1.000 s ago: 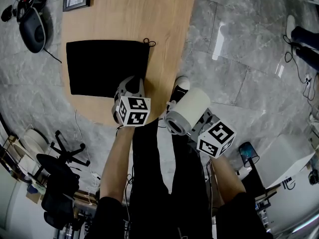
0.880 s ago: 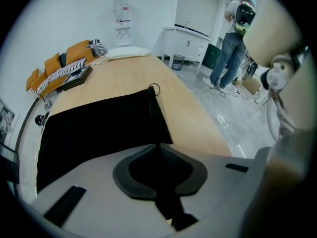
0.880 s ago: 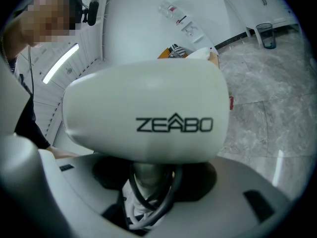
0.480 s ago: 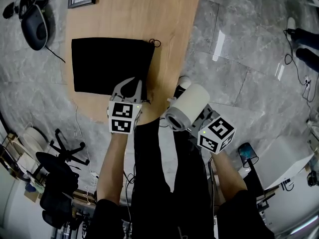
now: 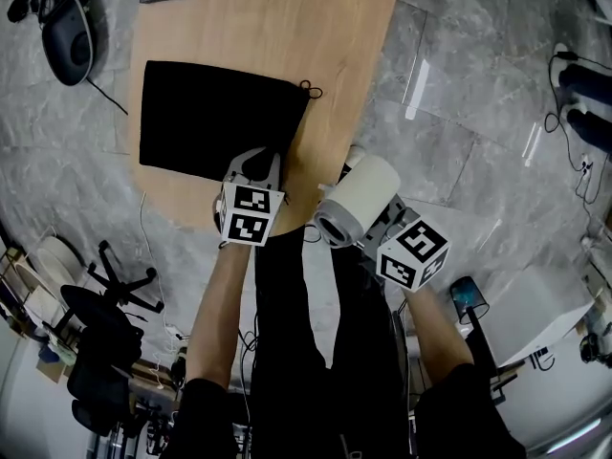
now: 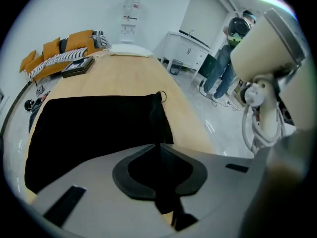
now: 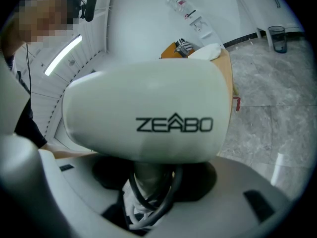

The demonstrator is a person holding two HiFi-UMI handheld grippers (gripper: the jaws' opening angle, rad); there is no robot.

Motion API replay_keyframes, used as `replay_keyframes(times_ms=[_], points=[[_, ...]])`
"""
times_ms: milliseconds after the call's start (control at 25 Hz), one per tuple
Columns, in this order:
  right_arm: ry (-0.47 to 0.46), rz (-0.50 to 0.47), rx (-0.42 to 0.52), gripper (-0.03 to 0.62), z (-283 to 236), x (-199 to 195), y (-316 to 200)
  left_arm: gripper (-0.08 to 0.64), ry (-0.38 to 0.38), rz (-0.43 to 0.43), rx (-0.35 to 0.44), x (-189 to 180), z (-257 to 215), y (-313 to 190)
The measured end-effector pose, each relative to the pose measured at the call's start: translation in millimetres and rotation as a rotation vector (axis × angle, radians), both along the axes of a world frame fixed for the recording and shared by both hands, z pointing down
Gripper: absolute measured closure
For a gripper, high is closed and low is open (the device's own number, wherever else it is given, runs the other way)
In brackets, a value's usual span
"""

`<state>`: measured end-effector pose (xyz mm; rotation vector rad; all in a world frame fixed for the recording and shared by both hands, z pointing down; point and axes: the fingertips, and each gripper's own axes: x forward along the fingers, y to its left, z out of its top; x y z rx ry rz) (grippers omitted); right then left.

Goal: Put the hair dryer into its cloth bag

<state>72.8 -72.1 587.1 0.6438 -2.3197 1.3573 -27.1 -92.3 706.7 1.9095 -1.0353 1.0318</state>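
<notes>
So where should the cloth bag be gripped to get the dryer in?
Pinch the cloth bag at its drawstring end, near corner, coming from the table edge: it lies flat, so probably only that hem can lift open.

An office-like workroom is indicated: a long light-wood table [image 5: 277,27] is set on grey marble-patterned floor tiles [image 5: 449,142], a black swivel chair [image 5: 96,316] is seen lower left, and white cabinets [image 6: 190,46] upper right.

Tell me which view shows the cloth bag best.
Head view: almost the whole bag, spread on the table. Left gripper view: most of it, near edge hidden. Right gripper view: none; the hair dryer fills it.
</notes>
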Motion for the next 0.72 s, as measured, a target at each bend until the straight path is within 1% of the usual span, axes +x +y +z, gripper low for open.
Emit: replay_keyframes(times_ms=[120,160,200,240,320,400,600,720], points=[[0.0,-0.012,-0.011,0.356,3.2,-3.5,5.6,0.524,0.003,0.021,-0.005,3.2,5.1,2.8],[0.002,-0.015,-0.014,0.356,4.3,-3.7,7.0,0.516,0.003,0.024,-0.01,4.0,6.6,3.4],[0.003,-0.017,-0.017,0.356,5.4,-3.5,8.1,0.481,-0.001,0.025,-0.015,4.2,8.2,3.6],[0.006,-0.016,-0.021,0.356,6.5,-3.4,8.9,0.478,-0.008,0.026,-0.013,3.5,9.1,3.3],[0.008,-0.014,-0.027,0.356,8.4,-4.0,9.9,0.494,-0.014,0.026,0.003,1.0,7.3,2.0],[0.01,-0.016,-0.03,0.356,10.0,-4.0,9.8,0.528,-0.014,0.02,0.027,-1.8,2.8,0.4],[0.022,-0.017,-0.035,0.356,12.0,-0.9,8.3,0.532,0.018,-0.02,0.068,-8.1,-22.0,-5.0],[0.047,-0.029,-0.028,0.356,15.5,0.4,6.9,0.534,0.038,-0.047,0.098,-12.9,-40.2,-7.7]])
